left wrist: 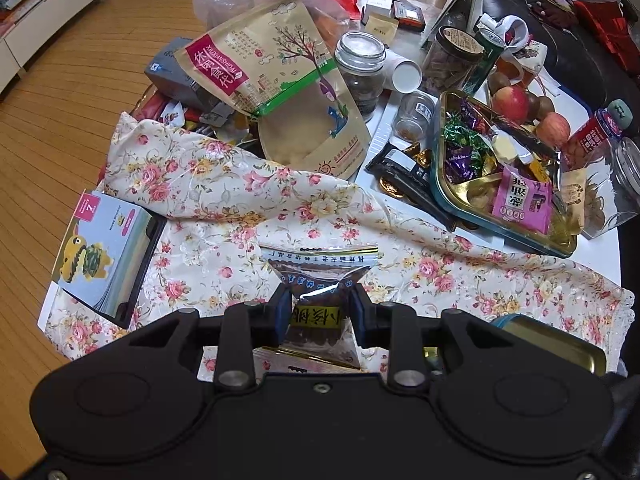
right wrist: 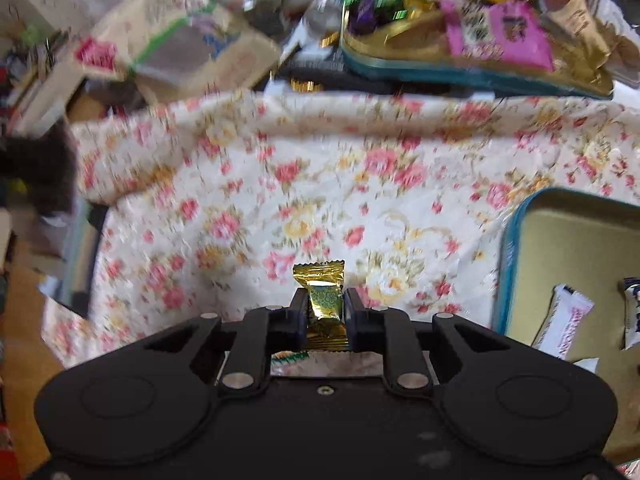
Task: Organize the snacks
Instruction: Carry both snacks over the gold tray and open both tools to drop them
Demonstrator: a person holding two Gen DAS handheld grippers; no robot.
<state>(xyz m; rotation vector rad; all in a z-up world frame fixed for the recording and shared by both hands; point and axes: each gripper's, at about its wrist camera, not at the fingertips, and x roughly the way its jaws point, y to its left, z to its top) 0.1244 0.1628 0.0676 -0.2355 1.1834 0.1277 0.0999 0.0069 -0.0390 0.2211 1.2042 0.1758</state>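
Left wrist view: left gripper (left wrist: 320, 312), jaws clamped on a clear-wrapped brown snack (left wrist: 317, 280), hangs over the floral cloth (left wrist: 400, 240) at lower centre. Right wrist view: right gripper (right wrist: 324, 312) pinches a gold candy (right wrist: 324, 300); the open tin (right wrist: 560, 240) at lower right likely receives it next.

A cream floral-print cloth (left wrist: 404, 240) covers the table; a pale-blue cartoon-dinosaur card box (left wrist: 102, 252) rests on its corner above the wooden floor (left wrist: 60, 120).
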